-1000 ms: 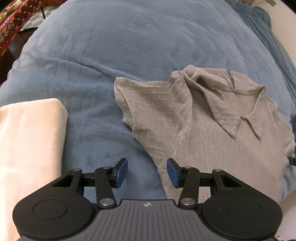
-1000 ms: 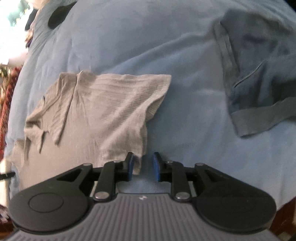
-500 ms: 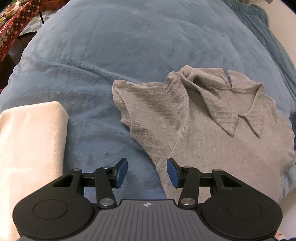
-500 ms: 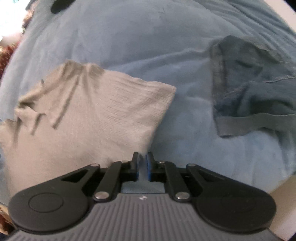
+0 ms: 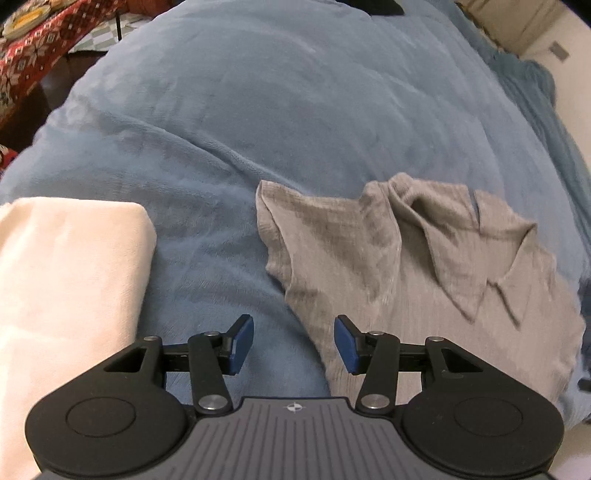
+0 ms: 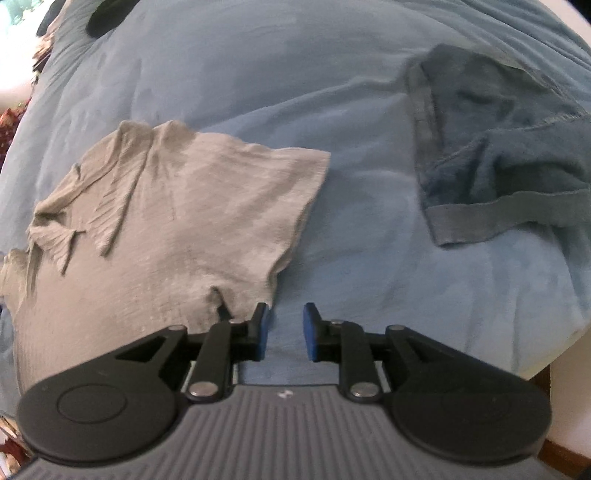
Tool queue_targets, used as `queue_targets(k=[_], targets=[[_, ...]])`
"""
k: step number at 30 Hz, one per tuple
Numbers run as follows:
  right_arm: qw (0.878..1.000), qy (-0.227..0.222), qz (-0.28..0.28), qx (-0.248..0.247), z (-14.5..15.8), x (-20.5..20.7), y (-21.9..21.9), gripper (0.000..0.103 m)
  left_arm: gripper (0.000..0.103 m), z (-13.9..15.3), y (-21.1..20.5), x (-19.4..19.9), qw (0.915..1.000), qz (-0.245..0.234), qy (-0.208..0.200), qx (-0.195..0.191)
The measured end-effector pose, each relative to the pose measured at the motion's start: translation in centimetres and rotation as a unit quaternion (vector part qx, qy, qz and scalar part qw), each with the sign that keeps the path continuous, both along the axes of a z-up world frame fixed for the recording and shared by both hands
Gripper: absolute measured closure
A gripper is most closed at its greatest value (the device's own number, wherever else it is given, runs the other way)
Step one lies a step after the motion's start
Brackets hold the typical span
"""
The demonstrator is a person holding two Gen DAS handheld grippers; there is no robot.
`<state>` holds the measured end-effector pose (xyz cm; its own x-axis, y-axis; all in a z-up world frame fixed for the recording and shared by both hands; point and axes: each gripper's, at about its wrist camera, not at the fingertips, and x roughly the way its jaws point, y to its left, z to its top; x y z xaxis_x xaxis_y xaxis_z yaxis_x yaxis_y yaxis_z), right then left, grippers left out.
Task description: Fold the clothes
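A grey ribbed collared shirt (image 5: 424, 280) lies on the blue blanket (image 5: 295, 122), collar toward the far side. My left gripper (image 5: 293, 343) hovers open above the shirt's near left edge, and only blanket and that edge show between its blue pads. In the right wrist view the same grey shirt (image 6: 177, 221) lies left of centre, its short sleeve spread to the right. My right gripper (image 6: 284, 330) hangs just off the shirt's right side seam; its jaws are opening and only blanket shows between them.
A folded cream cloth (image 5: 62, 295) lies on the blanket at the left. A dark blue garment (image 6: 498, 147) sits crumpled at the right. A red patterned cloth (image 5: 29, 62) shows beyond the bed's far left. A black object (image 6: 107, 14) rests at the far edge.
The right gripper closed nearly shut half a second ago and has since parted again, lifting slightly off the shirt's side. The left view shifted a little, with the shirt now lower in frame.
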<state>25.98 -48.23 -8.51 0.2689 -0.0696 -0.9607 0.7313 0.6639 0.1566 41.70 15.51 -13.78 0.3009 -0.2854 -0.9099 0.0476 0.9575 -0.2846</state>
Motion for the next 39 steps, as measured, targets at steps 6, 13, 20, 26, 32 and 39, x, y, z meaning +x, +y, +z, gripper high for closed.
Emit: queue_targets(k=[6,13,20,26,32,39], targets=[[1.0,0.004,0.015,-0.004,0.5,0.9,0.6,0.081,0.068,-2.1,-1.1,1.5,0.9987,-0.04,-0.016,0.026],[1.0,0.008,0.025,-0.002,0.7,1.4,1.2,0.081,0.099,-1.3,-4.1,1.6,0.9907,-0.088,-0.048,0.092],[1.0,0.002,0.025,0.008,0.2,1.7,1.2,0.081,0.09,2.4,-5.0,-0.9,0.9878,-0.063,-0.002,0.142],[0.999,-0.007,0.026,0.017,-0.1,1.7,1.6,0.081,0.063,2.0,-2.5,-2.1,0.9932,-0.008,-0.011,0.115],[1.0,-0.001,0.014,0.027,-0.3,0.8,1.4,0.08,0.065,1.1,-1.7,-3.2,0.9972,-0.027,0.021,0.066],[0.999,-0.001,0.022,0.033,-0.7,1.2,1.7,0.08,0.061,-0.4,-3.5,-3.4,0.9889,-0.098,-0.015,0.111]])
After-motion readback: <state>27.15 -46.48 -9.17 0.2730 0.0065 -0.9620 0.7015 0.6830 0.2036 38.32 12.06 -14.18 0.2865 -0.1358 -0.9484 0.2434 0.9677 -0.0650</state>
